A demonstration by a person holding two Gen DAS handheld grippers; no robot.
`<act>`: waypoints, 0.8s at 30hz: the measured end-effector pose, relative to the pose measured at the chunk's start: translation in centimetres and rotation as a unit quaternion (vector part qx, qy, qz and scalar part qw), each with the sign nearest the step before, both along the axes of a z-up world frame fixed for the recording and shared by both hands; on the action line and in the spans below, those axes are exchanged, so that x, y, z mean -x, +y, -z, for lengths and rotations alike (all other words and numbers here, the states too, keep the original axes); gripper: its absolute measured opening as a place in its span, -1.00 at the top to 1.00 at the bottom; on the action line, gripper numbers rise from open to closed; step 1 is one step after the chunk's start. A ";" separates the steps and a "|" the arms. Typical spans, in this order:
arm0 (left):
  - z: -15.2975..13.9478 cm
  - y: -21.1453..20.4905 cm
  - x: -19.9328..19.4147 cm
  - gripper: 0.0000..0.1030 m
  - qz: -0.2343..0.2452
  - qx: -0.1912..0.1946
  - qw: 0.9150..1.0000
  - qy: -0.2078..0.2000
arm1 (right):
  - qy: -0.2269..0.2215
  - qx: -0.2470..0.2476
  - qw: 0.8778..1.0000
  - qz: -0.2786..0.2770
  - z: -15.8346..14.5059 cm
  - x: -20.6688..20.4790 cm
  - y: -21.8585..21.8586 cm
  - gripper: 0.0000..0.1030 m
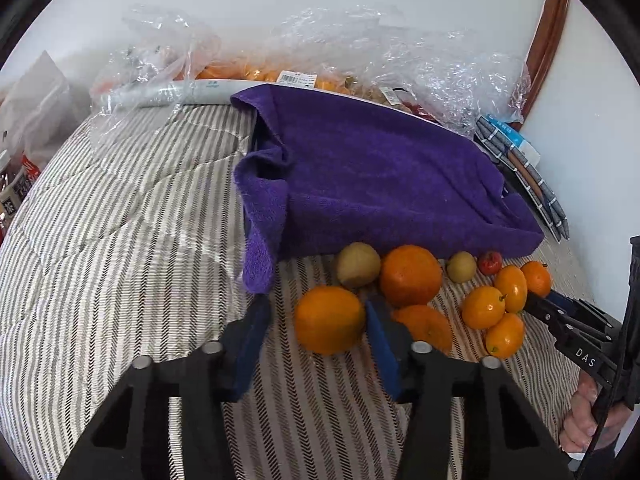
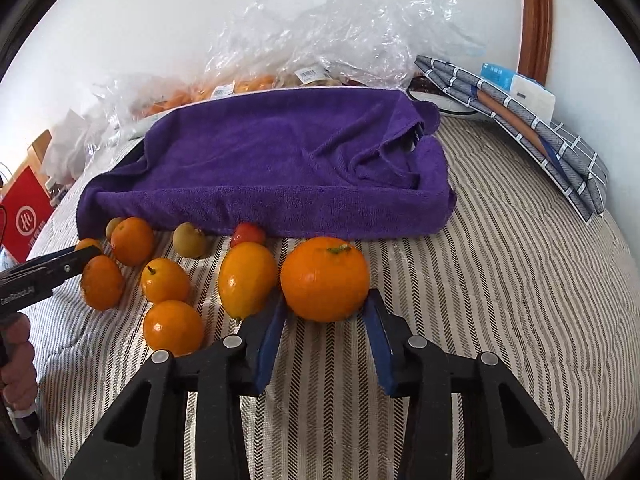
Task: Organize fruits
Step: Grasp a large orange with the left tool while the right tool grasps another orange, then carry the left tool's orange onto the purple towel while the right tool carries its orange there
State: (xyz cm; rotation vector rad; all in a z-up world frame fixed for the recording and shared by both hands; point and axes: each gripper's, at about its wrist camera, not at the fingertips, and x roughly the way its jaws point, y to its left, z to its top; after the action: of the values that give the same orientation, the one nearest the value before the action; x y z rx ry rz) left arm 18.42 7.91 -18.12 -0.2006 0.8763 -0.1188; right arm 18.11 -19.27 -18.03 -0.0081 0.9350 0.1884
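Note:
Several oranges, small orange citrus, two yellow-green fruits and a small red fruit lie on the striped cloth in front of a purple towel [image 1: 380, 176]. My left gripper [image 1: 316, 322] is open, its blue pads on either side of a large orange [image 1: 330, 319] on the cloth. My right gripper [image 2: 326, 314] is open around another orange [image 2: 325, 279] with a green stem; its pads stand close to the orange's sides. A yellow-green fruit [image 1: 357, 265] and a big orange [image 1: 410, 275] lie just beyond the left gripper. The right gripper also shows at the right of the left wrist view [image 1: 538, 306].
The purple towel [image 2: 280, 168] covers a low tray-like shape. Clear plastic bags [image 1: 360, 52] with more orange fruit lie behind it by the wall. Folded grey checked cloths [image 2: 532, 128] lie at the right. A red box [image 2: 26, 216] stands at the left edge.

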 end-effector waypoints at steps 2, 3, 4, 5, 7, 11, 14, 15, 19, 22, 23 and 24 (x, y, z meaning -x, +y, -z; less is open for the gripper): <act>-0.1 -0.1 -0.1 0.35 0.003 0.003 1.000 0.005 | 0.001 -0.005 1.000 0.000 0.0 0.3 -0.2 0.22; -0.1 -0.1 0.0 0.35 0.000 0.000 1.000 0.004 | 0.003 -0.006 1.000 -0.001 0.0 0.4 -0.3 0.22; -0.2 -0.1 0.2 0.35 -0.002 -0.001 1.000 0.002 | 0.003 -0.006 1.000 -0.002 0.0 0.5 -0.3 0.22; -0.2 0.0 0.4 0.36 -0.004 -0.001 1.000 0.001 | 0.002 -0.007 1.000 -0.002 0.0 0.5 -0.3 0.22; -0.3 0.3 1.0 0.36 -0.011 0.005 1.000 0.002 | 0.001 -0.008 1.000 -0.003 -0.1 0.7 -0.3 0.22; -0.4 1.0 2.4 0.36 -0.016 0.009 1.000 0.006 | 0.003 -0.008 1.000 -0.006 -0.2 1.8 -0.5 0.22; -0.5 1.3 2.8 0.36 -0.018 0.010 1.000 0.007 | 0.012 0.000 1.000 -0.014 0.0 2.1 -0.6 0.22; -0.5 1.4 2.9 0.36 -0.020 0.012 1.000 0.007 | 0.011 0.003 1.000 -0.013 0.0 2.1 -0.6 0.18; -0.1 1.8 2.8 0.36 -0.022 0.019 0.999 0.014 | 0.009 0.007 1.000 0.002 0.1 1.6 -1.0 -0.05; -0.1 1.8 2.4 0.36 -0.021 0.016 1.000 0.016 | 0.015 -0.003 1.000 0.004 0.2 0.9 -1.1 -0.06; -0.1 1.8 2.4 0.36 -0.021 0.016 1.000 0.014 | 0.014 0.001 1.000 0.004 0.2 0.7 -0.9 -0.04; -0.1 1.9 2.4 0.36 -0.021 0.016 1.000 0.012 | 0.012 0.002 1.000 0.002 0.2 0.6 -0.8 0.00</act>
State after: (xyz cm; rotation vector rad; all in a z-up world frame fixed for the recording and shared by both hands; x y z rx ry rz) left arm 16.04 9.78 -17.97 -0.2505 0.8939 -0.0903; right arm 17.50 -20.08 -18.18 -0.0073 0.9596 0.1841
